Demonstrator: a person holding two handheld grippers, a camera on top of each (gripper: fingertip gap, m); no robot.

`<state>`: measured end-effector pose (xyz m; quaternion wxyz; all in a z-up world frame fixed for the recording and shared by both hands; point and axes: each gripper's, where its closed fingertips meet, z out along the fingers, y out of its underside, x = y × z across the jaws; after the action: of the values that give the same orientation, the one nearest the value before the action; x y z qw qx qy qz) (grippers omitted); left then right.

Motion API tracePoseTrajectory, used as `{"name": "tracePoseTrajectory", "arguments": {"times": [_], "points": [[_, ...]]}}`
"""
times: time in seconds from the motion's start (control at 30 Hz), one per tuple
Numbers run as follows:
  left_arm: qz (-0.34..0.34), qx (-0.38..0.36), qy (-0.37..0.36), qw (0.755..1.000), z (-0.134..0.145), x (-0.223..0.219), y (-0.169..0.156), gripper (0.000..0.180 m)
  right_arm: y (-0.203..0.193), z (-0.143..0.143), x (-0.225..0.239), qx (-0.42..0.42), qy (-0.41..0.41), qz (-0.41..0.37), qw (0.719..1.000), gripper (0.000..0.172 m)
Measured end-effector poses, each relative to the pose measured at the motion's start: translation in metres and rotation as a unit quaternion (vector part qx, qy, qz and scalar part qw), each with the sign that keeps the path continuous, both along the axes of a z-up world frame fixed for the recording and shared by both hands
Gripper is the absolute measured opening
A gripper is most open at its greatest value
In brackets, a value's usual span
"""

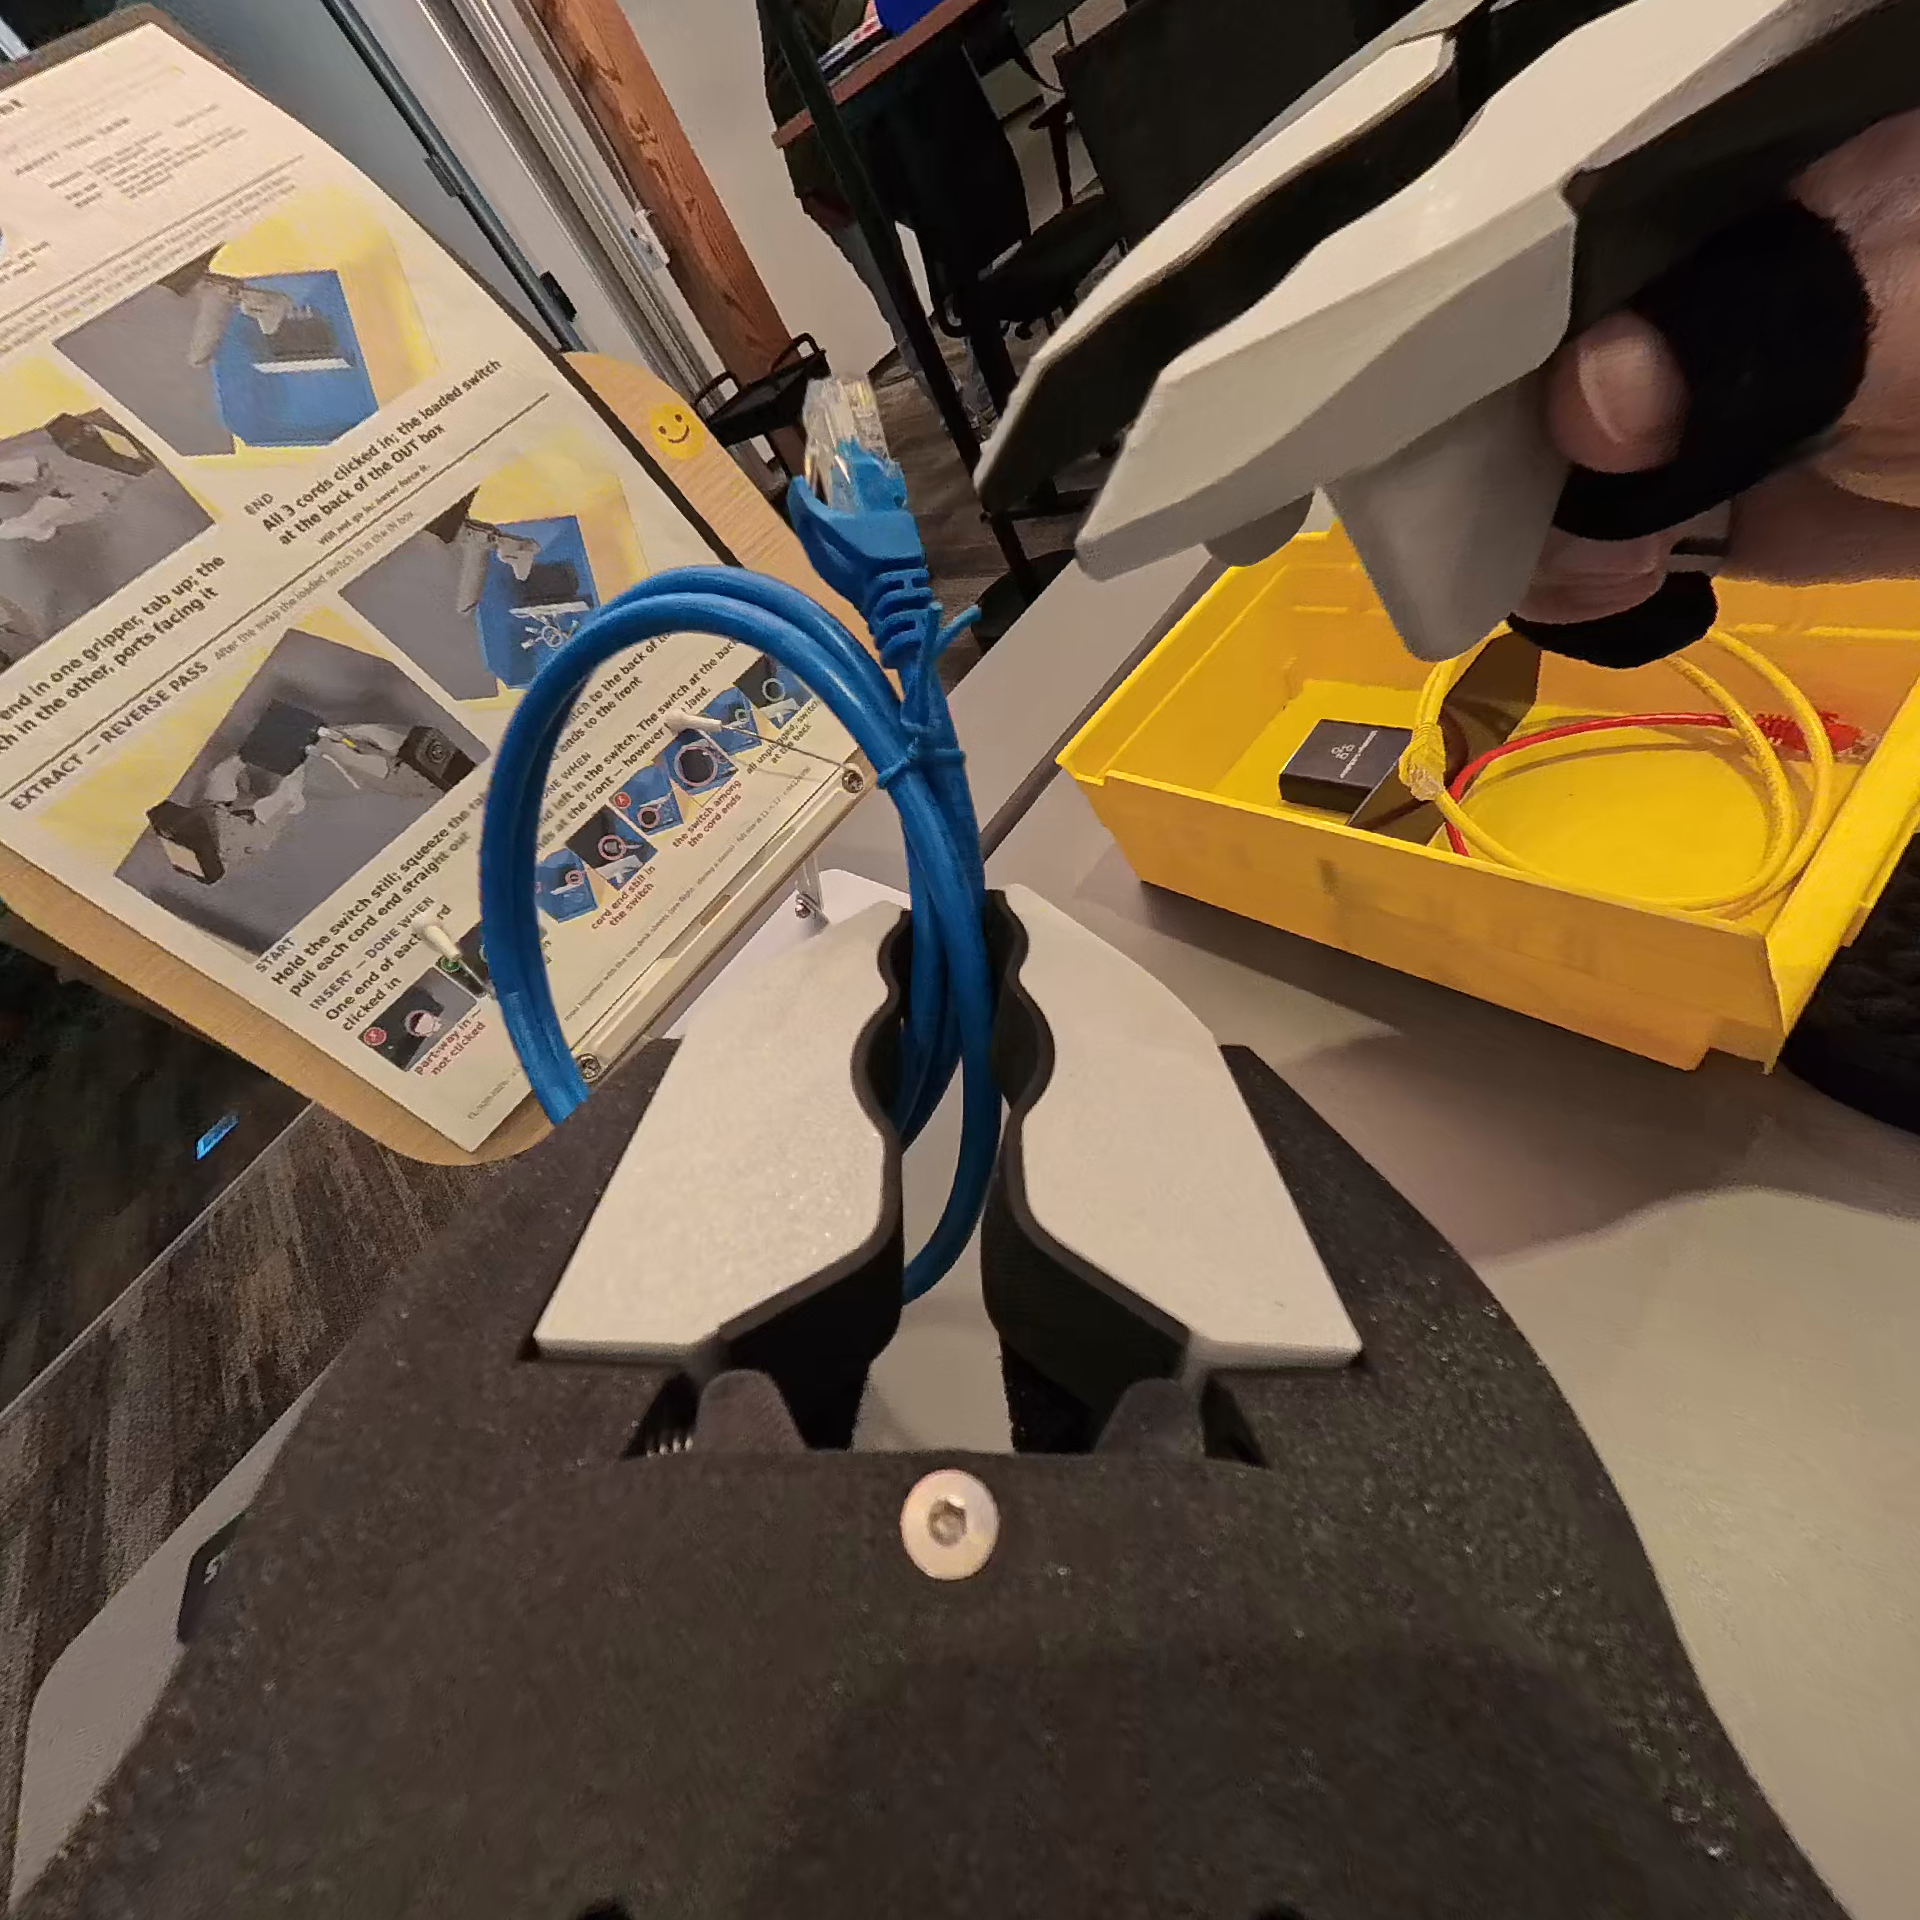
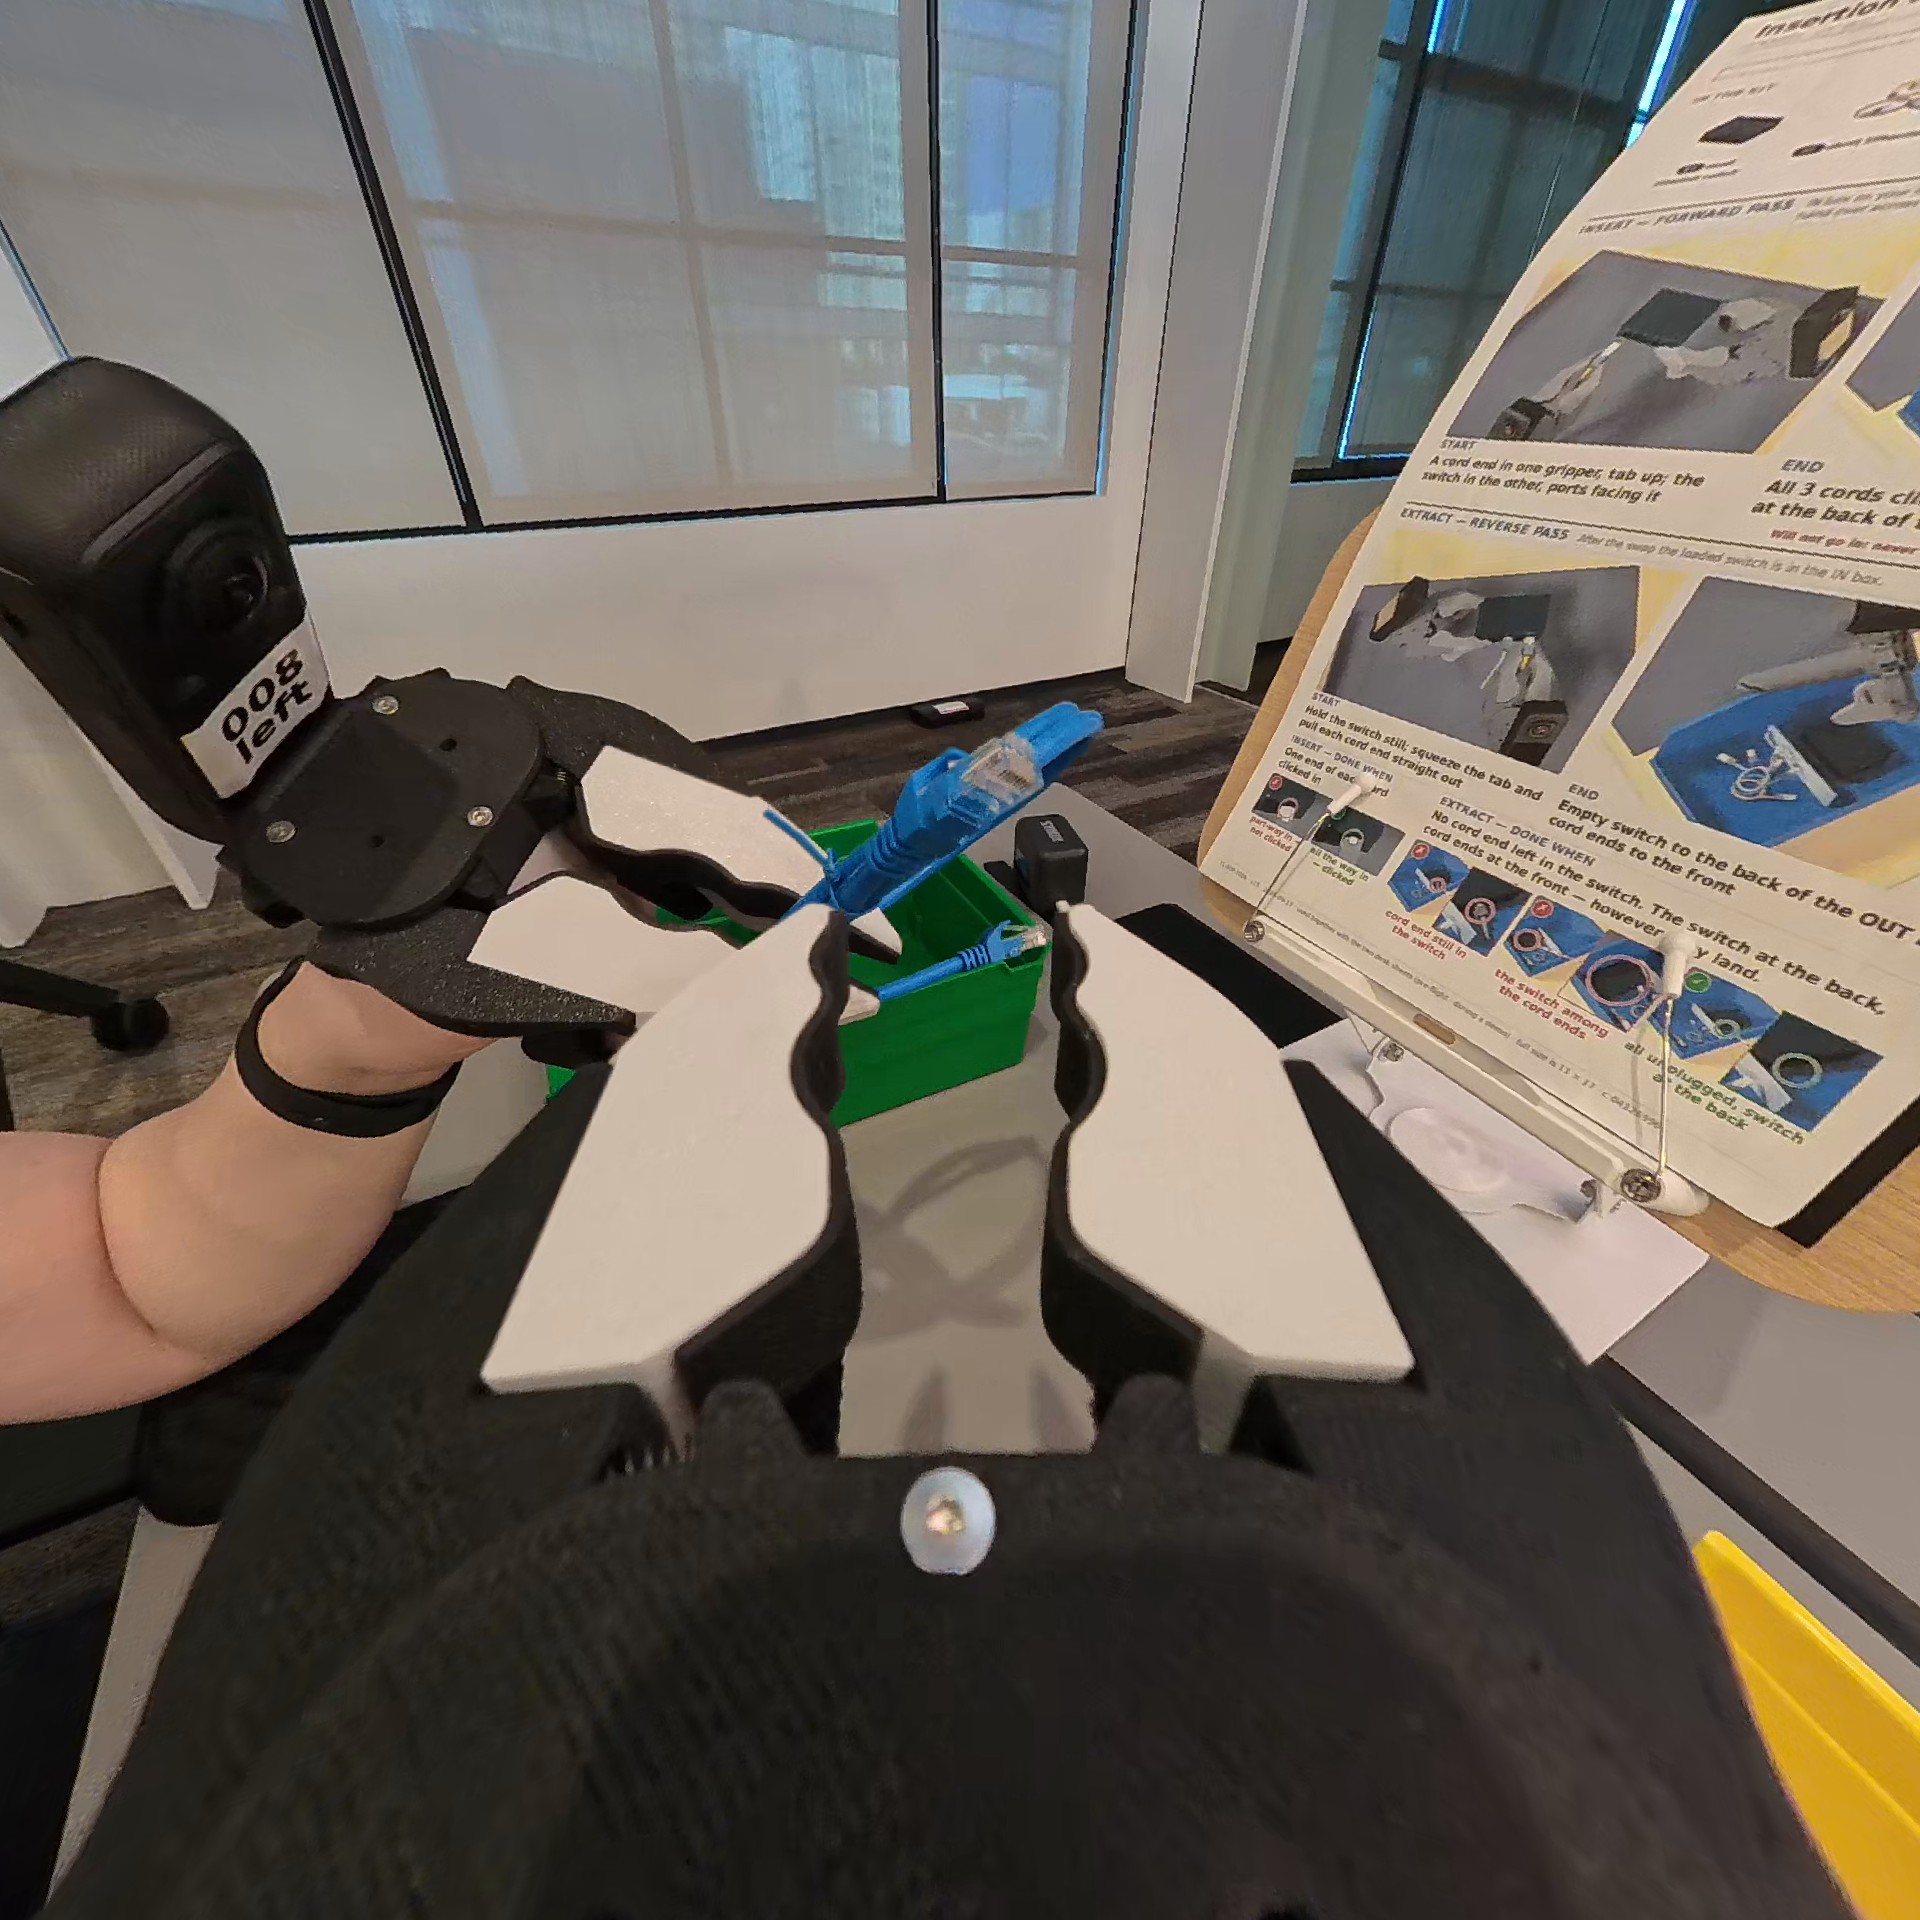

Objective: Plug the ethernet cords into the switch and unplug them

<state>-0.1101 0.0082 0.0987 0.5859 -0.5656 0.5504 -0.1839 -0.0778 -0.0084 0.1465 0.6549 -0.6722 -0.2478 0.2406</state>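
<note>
Left wrist view: my left gripper [image 1: 948,935] has its jaws pinched narrow on the coiled blue ethernet cord [image 1: 727,665], plug end [image 1: 847,457] sticking up free. The black switch [image 1: 1340,769] sits in the yellow bin [image 1: 1455,935] w/ a yellow cord [image 1: 1621,831] & red cord [image 1: 1662,727]; no cord looks plugged in.

Right wrist view: my right gripper [image 2: 948,935] is wide open, holding nothing, near the blue plug [image 2: 997,774]. I think plugging & unplugging are all still left.

large grid-paned window [image 2: 675,239] with dark frames | white wall [image 2: 727,623] beneath | dark wood-plank floor [image 2: 1143,727] | grey tabletop [image 1: 1558,1195] | brown wooden post [image 1: 665,177]
</note>
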Motion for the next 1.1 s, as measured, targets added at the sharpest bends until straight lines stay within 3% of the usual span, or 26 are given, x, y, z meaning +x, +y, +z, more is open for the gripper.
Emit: {"name": "tracePoseTrajectory", "arguments": {"times": [0.9, 1.1], "points": [[-0.004, 0.01, -0.003, 1.0, 0.002, -0.001, 0.001, 0.011, 0.007, -0.004, 0.012, -0.009, -0.004, -0.025, 1.0, 0.038], [-0.026, 0.015, -0.021, 0.999, 0.002, 0.005, 0.0, 0.011, -0.009, 0.012, 0.002, 0.058, -0.036, 0.009, 0.998, 0.037]]}}
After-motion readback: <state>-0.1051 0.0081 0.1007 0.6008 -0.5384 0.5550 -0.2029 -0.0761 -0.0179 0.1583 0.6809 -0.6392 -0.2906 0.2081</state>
